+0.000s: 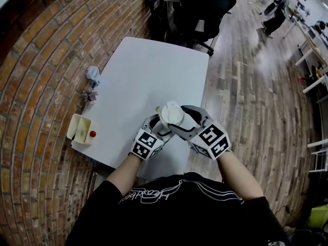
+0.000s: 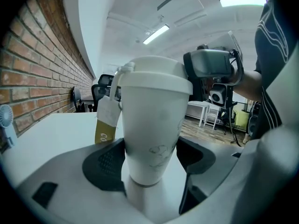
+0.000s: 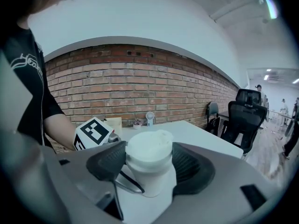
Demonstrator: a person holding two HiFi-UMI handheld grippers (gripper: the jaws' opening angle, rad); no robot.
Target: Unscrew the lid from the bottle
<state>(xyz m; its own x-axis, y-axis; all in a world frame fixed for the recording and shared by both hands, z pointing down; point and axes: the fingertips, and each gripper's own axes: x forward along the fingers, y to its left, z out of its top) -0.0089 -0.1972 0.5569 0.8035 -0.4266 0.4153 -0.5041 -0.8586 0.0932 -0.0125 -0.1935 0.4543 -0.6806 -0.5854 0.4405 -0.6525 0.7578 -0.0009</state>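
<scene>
A white bottle point(image 2: 152, 125) with a wide white lid point(image 3: 149, 150) is held up over the near edge of the table. A paper tag point(image 2: 110, 118) hangs from its neck. My left gripper point(image 2: 150, 155) is shut on the bottle's lower body, a pad pressed to each side. My right gripper point(image 3: 149, 164) reaches in from the right and is shut on the lid, its dark pads against both sides. In the head view the lid point(image 1: 171, 114) shows between the left gripper point(image 1: 156, 124) and the right gripper point(image 1: 180, 122). The bottle's base is hidden.
The white table point(image 1: 148, 70) stands against a brick wall. On its left edge are a cream tray point(image 1: 82, 128) with a small red thing, a small white fan point(image 1: 93, 74) and a tiny pink plant point(image 1: 90, 94). Black office chairs point(image 1: 200, 9) stand beyond the far end.
</scene>
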